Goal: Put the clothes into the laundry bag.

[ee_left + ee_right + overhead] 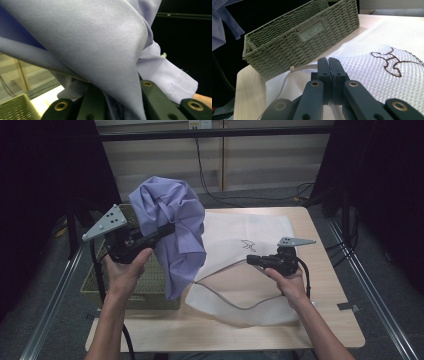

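Wooden table (330, 320) bearing a white mesh laundry bag (260, 227) and, at its left edge, a green woven basket (150, 285). Left gripper (167, 229), jaws clamped on a lavender shirt (175, 220), holds it aloft above the basket; the shirt's long axis hangs roughly vertical, loose end downward. Right gripper (251, 260), jaws pressed together, pinches the mesh bag's edge.

Black grippers, grey triangular plates, brass screws, bare forearms.
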`<state>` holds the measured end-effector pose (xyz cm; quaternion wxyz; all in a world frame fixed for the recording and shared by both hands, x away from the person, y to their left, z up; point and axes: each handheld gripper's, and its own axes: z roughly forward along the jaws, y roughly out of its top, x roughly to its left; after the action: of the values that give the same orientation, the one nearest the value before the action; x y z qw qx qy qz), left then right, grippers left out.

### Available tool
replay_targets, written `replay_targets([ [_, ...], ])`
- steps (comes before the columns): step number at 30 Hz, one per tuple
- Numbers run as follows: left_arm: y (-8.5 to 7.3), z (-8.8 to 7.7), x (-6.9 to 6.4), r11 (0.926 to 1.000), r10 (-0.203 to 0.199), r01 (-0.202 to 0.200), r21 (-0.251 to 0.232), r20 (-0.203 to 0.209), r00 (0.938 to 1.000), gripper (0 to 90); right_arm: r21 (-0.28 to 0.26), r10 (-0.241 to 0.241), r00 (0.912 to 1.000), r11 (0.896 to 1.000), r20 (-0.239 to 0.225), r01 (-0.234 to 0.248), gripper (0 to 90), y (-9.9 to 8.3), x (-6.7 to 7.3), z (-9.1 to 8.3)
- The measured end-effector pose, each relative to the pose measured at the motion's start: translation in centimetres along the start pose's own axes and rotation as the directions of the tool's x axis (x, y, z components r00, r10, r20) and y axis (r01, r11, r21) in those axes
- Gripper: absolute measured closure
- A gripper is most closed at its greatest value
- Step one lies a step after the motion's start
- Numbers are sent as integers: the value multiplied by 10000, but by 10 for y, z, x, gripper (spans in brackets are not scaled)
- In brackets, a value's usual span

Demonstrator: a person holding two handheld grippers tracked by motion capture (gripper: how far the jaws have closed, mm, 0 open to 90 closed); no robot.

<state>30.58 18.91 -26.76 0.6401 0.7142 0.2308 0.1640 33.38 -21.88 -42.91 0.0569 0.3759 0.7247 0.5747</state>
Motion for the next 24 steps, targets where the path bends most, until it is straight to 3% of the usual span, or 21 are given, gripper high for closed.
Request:
replay_targets([
  [8, 1, 8, -13, 10000, 72, -75, 44, 642, 9979, 827, -9, -26, 10000, 10000, -47, 26, 890, 0, -1, 0],
  [11, 1, 11, -17, 9999, 140, -146, 85, 699, 9975, 827, 1, -20, 10000, 10000, -53, 20, 890, 0, -1, 0],
  [16, 0, 19, -23, 9999, -65, 51, 114, 1276, 9918, 827, 22, 13, 10000, 10000, -48, -13, 890, 0, -1, 1],
  [24, -7, 35, -32, 9992, -59, -10, 412, 1663, 9861, 827, 15, 17, 10000, 10000, -80, -17, 889, 0, -1, 1],
])
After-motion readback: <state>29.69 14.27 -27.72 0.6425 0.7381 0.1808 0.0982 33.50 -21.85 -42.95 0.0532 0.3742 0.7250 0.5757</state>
